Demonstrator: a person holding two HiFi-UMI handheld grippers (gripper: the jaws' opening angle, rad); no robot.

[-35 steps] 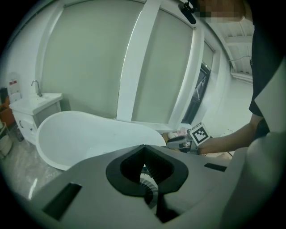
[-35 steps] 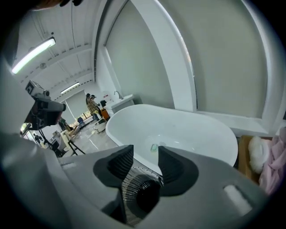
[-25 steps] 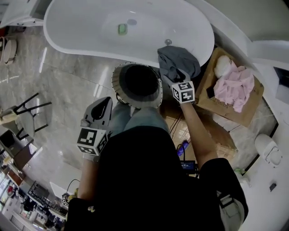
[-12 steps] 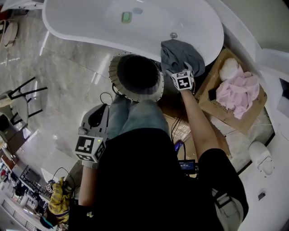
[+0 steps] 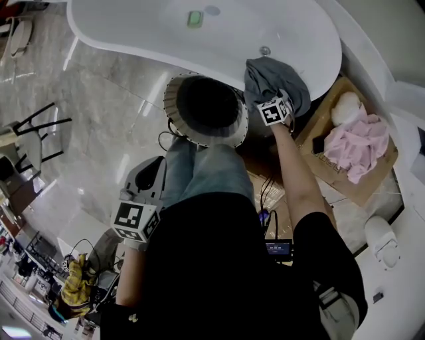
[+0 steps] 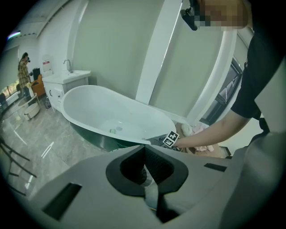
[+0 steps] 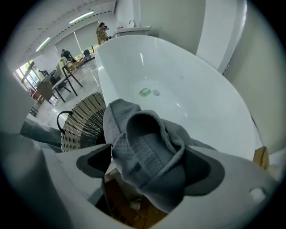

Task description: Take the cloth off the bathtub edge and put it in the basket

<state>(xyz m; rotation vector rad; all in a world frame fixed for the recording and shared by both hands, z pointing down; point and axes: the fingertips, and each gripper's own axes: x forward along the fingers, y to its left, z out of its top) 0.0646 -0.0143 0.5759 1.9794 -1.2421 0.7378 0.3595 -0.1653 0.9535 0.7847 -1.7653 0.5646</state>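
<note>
A grey cloth [image 5: 275, 80] hangs crumpled over the rim of the white bathtub [image 5: 159, 56]. My right gripper [image 5: 276, 98] points steeply down onto it. In the right gripper view the cloth [image 7: 143, 143] bulges between the two wide-spread jaws of the right gripper [image 7: 149, 167], which have just been opening; the left pad [image 7: 91, 162] stands off the fabric. A round woven basket [image 5: 174, 113] sits on the floor against the tub, left of the cloth, also seen as the basket [image 7: 80, 123]. My left gripper [image 5: 153, 167] hangs low beside the person's leg, empty, with its jaws together [image 6: 144, 150].
A cardboard box [image 5: 335, 179] holding pink cloth [image 5: 364, 143] stands right of the tub. A small green object [image 5: 194, 18] lies in the tub. A black chair [image 5: 33, 139] is at the left, and cables and a small device [image 5: 277, 247] lie on the floor.
The right gripper has dropped onto the grey cloth at the tub edge and its jaws have spread. The left gripper has sunk lower beside the leg.
</note>
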